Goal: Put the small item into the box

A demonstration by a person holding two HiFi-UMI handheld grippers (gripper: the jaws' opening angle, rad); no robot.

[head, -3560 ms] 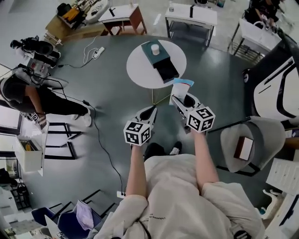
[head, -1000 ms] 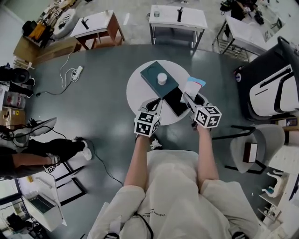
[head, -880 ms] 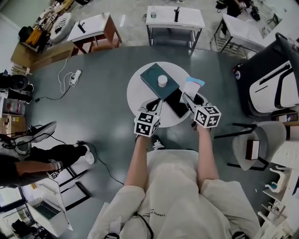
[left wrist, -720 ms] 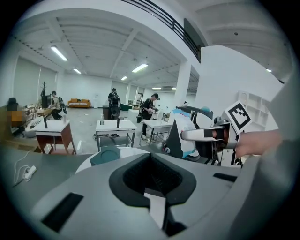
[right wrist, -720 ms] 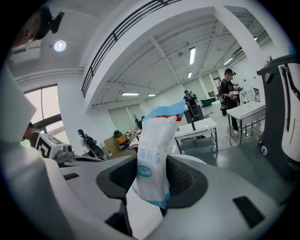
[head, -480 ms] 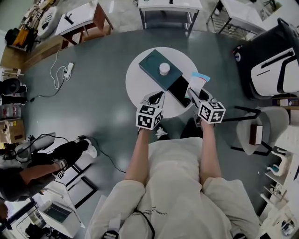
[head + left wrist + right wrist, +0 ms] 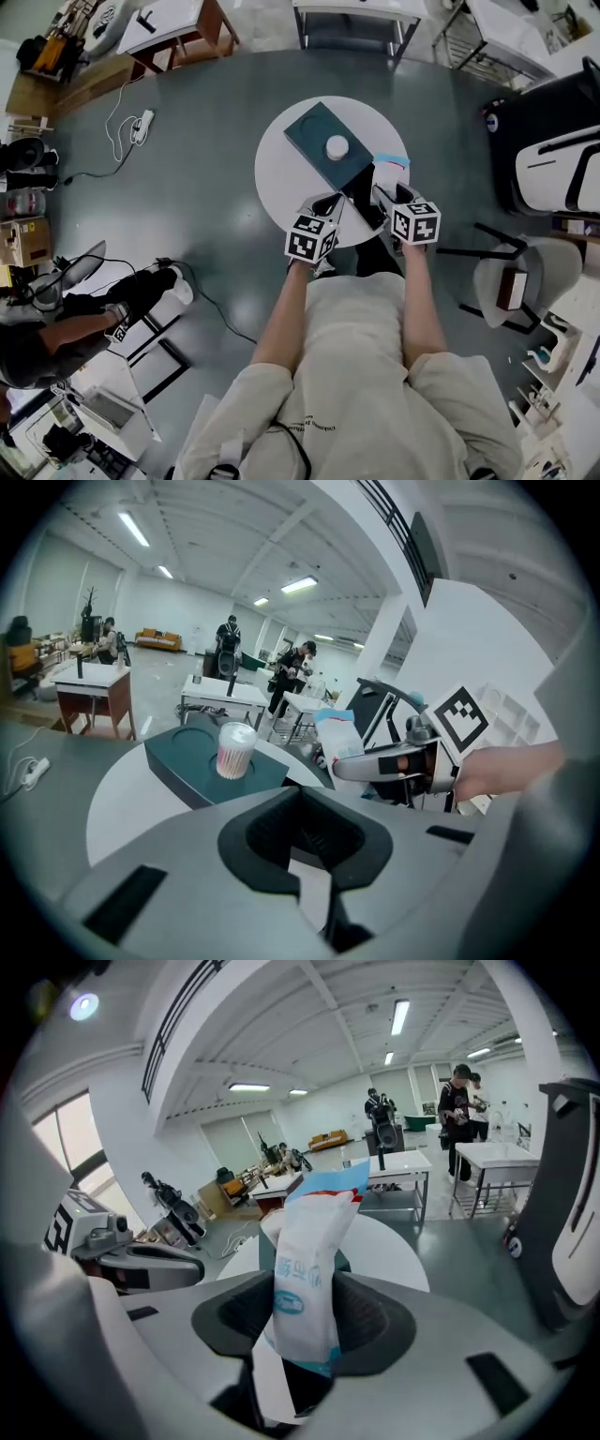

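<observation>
A teal box (image 7: pixel 314 134) lies on the round white table (image 7: pixel 279 178), and its black drawer (image 7: pixel 362 190) is pulled out toward me. On the box lid stands a white cup of cotton swabs (image 7: pixel 337 147). My right gripper (image 7: pixel 380 193) is shut on a white packet with a blue top (image 7: pixel 388 170), which stands upright between the pads (image 7: pixel 305 1269), just right of the drawer. My left gripper (image 7: pixel 332 200) is shut and empty, over the table's near edge left of the drawer. The left gripper view shows the box (image 7: pixel 187 763), cup (image 7: pixel 234 750) and packet (image 7: pixel 339 735).
A grey chair (image 7: pixel 511 281) holding a flat brown thing stands to the right, with a large black and white machine (image 7: pixel 562 169) behind it. A power strip (image 7: pixel 141 127) and cables lie on the floor at left. A person (image 7: pixel 56 328) is low at the left. Tables line the far side.
Both grippers have come forward over the table's near edge, toward the box and its drawer. The packet stays held in the right gripper.
</observation>
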